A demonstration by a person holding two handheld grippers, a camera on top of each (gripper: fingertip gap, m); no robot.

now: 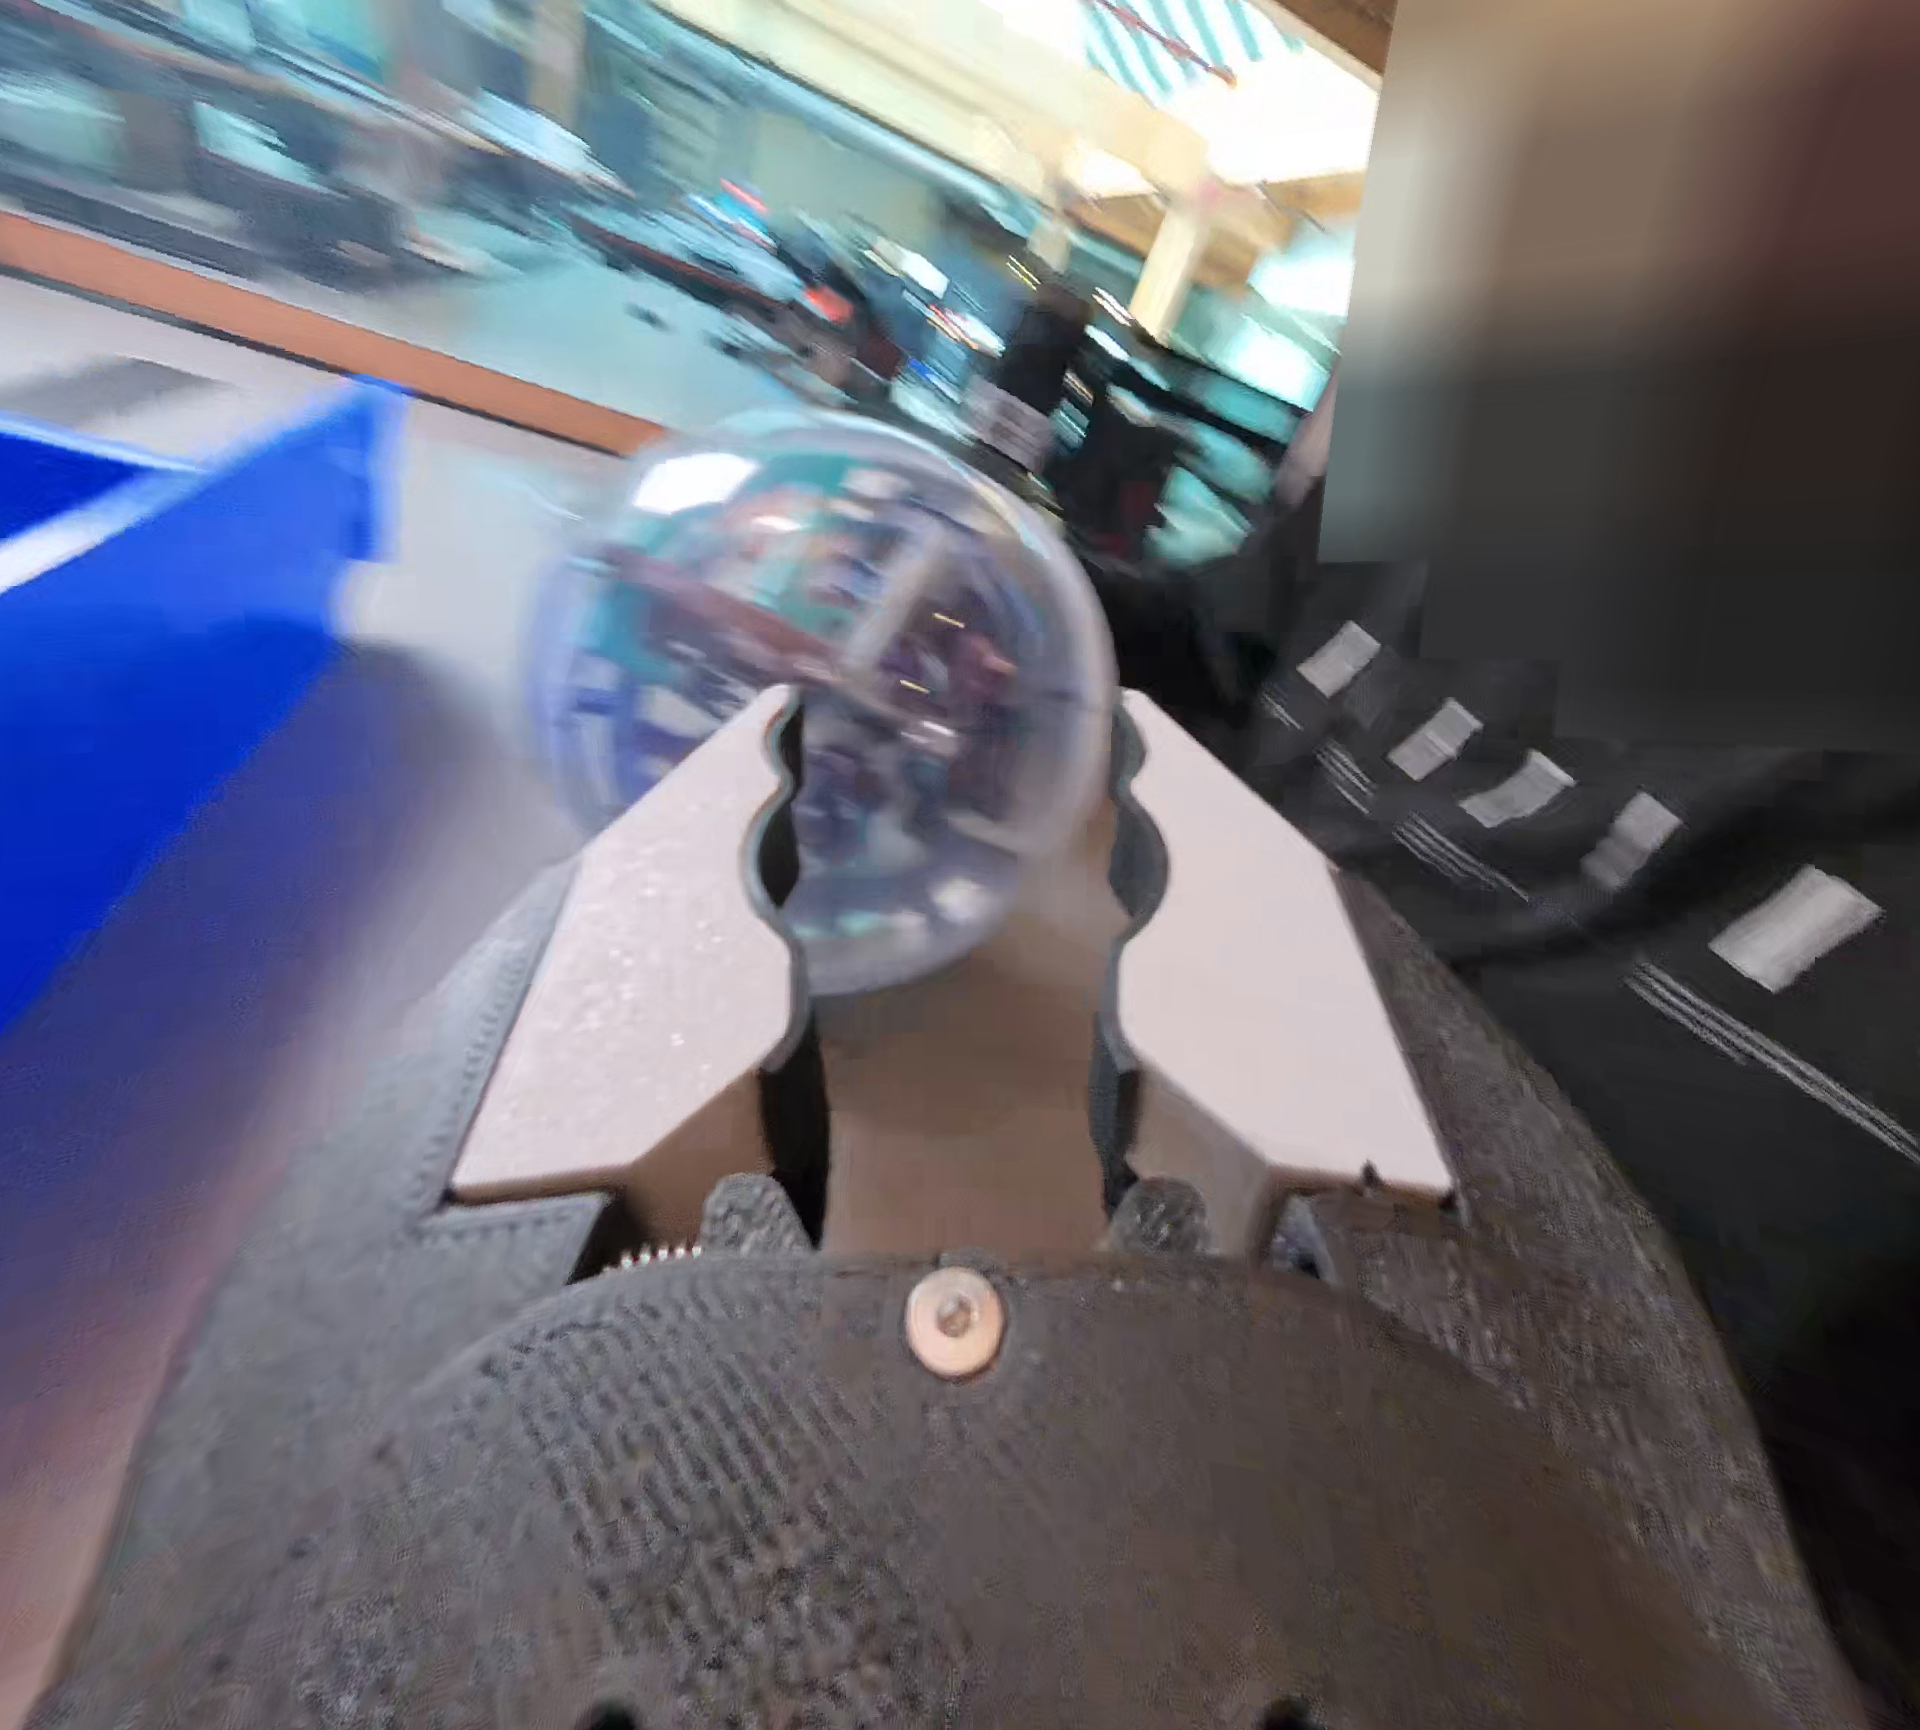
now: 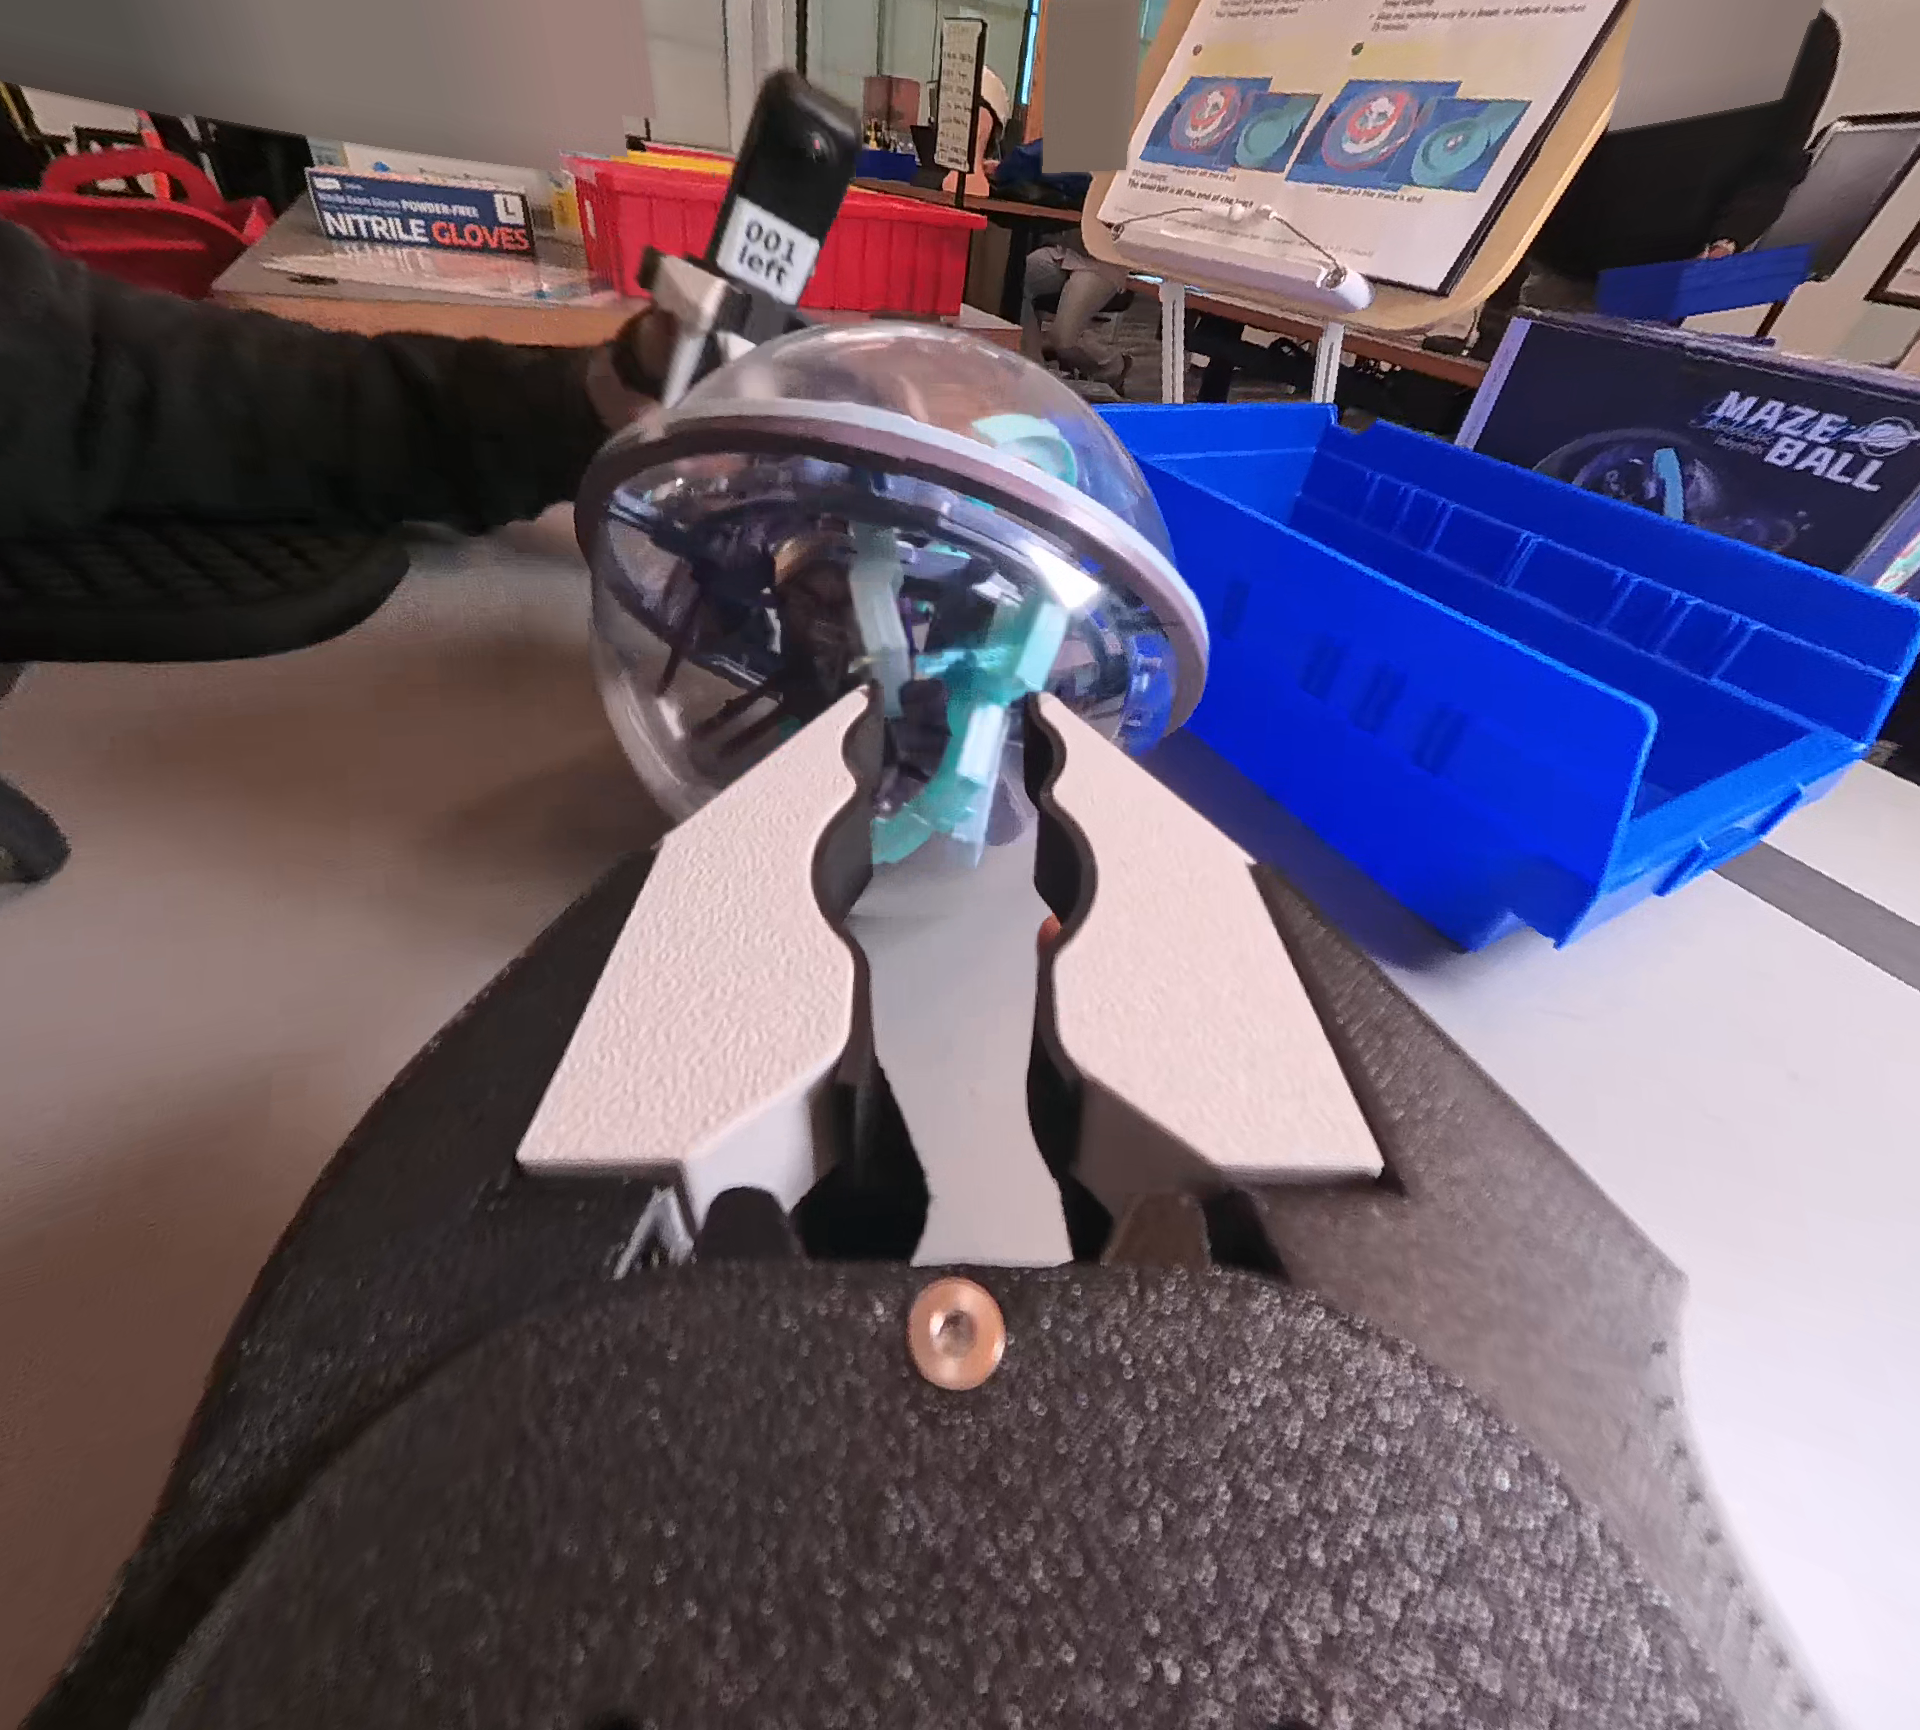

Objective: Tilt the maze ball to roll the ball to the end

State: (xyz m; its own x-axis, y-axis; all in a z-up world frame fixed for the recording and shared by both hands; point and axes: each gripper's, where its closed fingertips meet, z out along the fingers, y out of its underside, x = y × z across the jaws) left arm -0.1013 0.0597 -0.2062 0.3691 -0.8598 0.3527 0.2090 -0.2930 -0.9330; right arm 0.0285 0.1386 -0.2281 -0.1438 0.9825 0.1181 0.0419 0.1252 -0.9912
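The maze ball (image 1: pixel 821 641) is a clear sphere with a grey rim and teal and dark tracks inside. In the left wrist view it is motion-blurred and sits between the fingers of my left gripper (image 1: pixel 956 714), which close on its near side. In the right wrist view the ball (image 2: pixel 831 558) is tilted, its rim sloping down to the right. My right gripper (image 2: pixel 951 704) has narrow jaws closed on its lower near part. The left gripper (image 2: pixel 675 350) holds the ball's far upper-left edge. I cannot make out the small ball inside.
A blue bin (image 2: pixel 1455 641) lies on the white table (image 2: pixel 260 901) right of the ball; it also shows in the left wrist view (image 1: pixel 156 641). Behind it stand the maze ball's box (image 2: pixel 1714 454) and an instruction sheet on a stand (image 2: pixel 1351 70). A dark sleeve (image 2: pixel 260 454) reaches in from the left.
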